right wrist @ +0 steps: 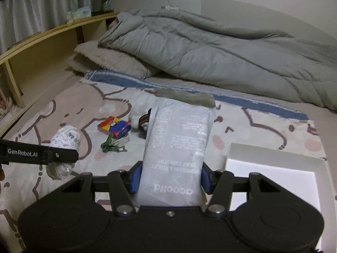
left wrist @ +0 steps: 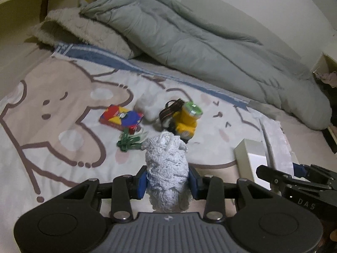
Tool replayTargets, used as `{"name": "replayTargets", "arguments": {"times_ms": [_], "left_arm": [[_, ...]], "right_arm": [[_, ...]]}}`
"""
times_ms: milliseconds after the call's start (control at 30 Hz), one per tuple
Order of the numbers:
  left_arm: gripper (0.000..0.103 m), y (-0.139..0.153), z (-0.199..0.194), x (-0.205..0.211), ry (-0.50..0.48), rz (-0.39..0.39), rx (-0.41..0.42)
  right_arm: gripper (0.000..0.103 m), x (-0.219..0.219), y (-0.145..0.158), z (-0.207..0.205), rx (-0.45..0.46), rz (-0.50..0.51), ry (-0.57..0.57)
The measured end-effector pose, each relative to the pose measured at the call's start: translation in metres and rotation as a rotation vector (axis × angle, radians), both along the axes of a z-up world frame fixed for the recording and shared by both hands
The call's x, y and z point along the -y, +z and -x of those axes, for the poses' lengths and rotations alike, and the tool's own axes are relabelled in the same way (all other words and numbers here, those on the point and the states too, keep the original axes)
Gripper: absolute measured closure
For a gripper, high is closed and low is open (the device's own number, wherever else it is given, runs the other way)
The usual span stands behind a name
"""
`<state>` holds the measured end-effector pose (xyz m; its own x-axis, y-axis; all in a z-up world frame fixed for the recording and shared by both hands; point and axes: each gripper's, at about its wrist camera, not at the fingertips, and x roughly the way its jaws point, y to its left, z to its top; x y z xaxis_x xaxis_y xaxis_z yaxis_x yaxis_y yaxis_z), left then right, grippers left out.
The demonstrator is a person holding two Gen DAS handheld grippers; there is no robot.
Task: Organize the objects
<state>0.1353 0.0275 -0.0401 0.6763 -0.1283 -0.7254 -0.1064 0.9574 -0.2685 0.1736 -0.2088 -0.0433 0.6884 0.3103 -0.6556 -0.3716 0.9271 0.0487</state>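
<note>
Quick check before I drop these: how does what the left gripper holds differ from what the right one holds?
The left gripper holds a white knitted bundle: soft, lumpy, unprinted. The right gripper holds a grey packet: flat, smooth, printed with text. The bundle is short and rounded; the packet is long and reaches well past the fingers. Both are clamped between blue pads and lifted off the bed.

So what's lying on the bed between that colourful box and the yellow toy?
In the left wrist view, a fluffy white bundle and a dark strap lie between the colourful box and the yellow toy.
</note>
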Motion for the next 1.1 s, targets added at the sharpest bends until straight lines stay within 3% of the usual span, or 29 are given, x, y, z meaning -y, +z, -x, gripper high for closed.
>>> {"name": "replayTargets", "arguments": {"times_ms": [367, 667, 1100], "left_arm": [[0.062, 0.008, -0.001, 0.032, -0.052, 0.005, 0.037], [0.062, 0.012, -0.004, 0.064, -0.098, 0.014, 0.057], [0.062, 0.013, -0.012, 0.131, -0.206, -0.005, 0.074]], "right_arm": [[0.047, 0.031, 0.017, 0.014, 0.059, -0.02, -0.015], [0.047, 0.086, 0.026, 0.025, 0.067, -0.06, -0.113], [0.047, 0.172, 0.006, 0.027, 0.058, -0.022, -0.214]]}}
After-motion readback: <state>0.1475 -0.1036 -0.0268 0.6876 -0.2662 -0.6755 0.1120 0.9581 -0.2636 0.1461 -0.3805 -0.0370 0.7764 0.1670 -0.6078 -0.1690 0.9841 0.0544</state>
